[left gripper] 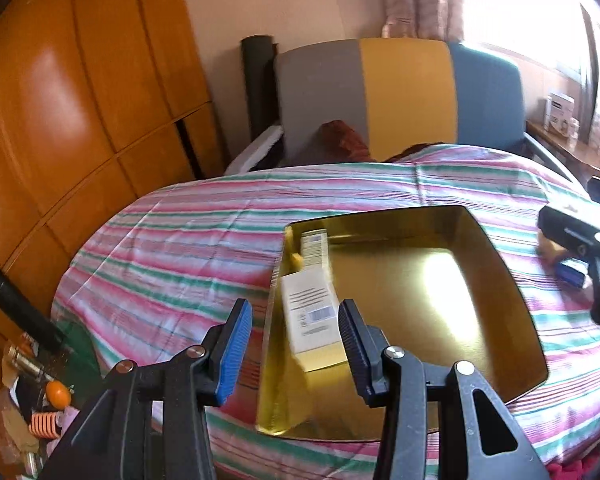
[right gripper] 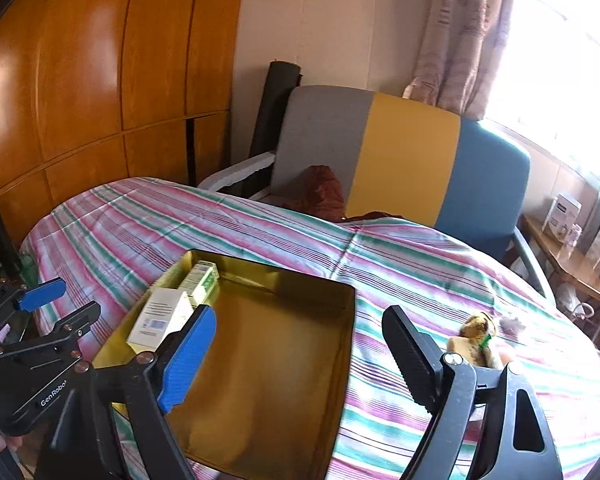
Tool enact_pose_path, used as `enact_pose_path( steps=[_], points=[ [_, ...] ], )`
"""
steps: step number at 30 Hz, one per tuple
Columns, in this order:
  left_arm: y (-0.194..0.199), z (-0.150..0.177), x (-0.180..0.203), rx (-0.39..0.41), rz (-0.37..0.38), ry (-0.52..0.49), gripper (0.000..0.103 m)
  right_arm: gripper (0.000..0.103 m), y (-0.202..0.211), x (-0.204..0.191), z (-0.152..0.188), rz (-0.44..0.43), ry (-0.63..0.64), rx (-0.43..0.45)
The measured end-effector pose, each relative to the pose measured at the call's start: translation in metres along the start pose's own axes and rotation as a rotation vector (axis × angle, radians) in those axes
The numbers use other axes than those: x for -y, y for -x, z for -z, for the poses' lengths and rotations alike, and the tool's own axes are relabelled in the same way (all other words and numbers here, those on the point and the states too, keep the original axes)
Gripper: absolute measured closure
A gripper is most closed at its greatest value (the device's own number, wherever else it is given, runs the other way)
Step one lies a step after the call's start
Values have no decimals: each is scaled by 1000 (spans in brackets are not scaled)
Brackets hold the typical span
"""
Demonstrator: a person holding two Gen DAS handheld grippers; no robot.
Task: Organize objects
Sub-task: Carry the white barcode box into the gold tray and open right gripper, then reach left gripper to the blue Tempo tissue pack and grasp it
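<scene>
Right wrist view: both grippers empty and spread wide over the bed (right gripper: 260,224).
Two boxes (right gripper: 162,316) sit along the tin's (right gripper: 300,360) left wall; the small plush toy (right gripper: 474,338) lies near the bed's right edge, so swing the right gripper (right gripper: 296,356) over and pinch its body, while the left gripper (left gripper: 296,340) waits.

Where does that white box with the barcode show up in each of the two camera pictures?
Left wrist view: the white box lies low and centre, against the gold tray's left wall.
Right wrist view: the white box sits left of centre, in that tray's left side.
Shared landmark: the striped bedcover.
</scene>
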State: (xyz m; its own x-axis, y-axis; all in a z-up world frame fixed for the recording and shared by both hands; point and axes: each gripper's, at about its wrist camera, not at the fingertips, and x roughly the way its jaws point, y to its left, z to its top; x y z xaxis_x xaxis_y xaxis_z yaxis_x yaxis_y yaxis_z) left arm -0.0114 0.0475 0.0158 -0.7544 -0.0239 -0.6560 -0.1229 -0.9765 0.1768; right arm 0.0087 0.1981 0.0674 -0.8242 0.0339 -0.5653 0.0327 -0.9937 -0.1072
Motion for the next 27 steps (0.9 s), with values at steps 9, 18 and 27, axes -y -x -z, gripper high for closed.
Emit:
enact_pose_path(
  steps=[9, 18, 27],
  points=[
    [7, -22, 71, 14, 209, -111, 58, 3, -16, 111, 35, 132, -109, -96],
    [3, -45, 173, -25, 435, -234, 58, 2, -17, 306, 113, 399, -474, -186],
    [-52, -54, 270, -321, 655, -172, 58, 2, 0, 364, 153, 396, -727, -156]
  ],
)
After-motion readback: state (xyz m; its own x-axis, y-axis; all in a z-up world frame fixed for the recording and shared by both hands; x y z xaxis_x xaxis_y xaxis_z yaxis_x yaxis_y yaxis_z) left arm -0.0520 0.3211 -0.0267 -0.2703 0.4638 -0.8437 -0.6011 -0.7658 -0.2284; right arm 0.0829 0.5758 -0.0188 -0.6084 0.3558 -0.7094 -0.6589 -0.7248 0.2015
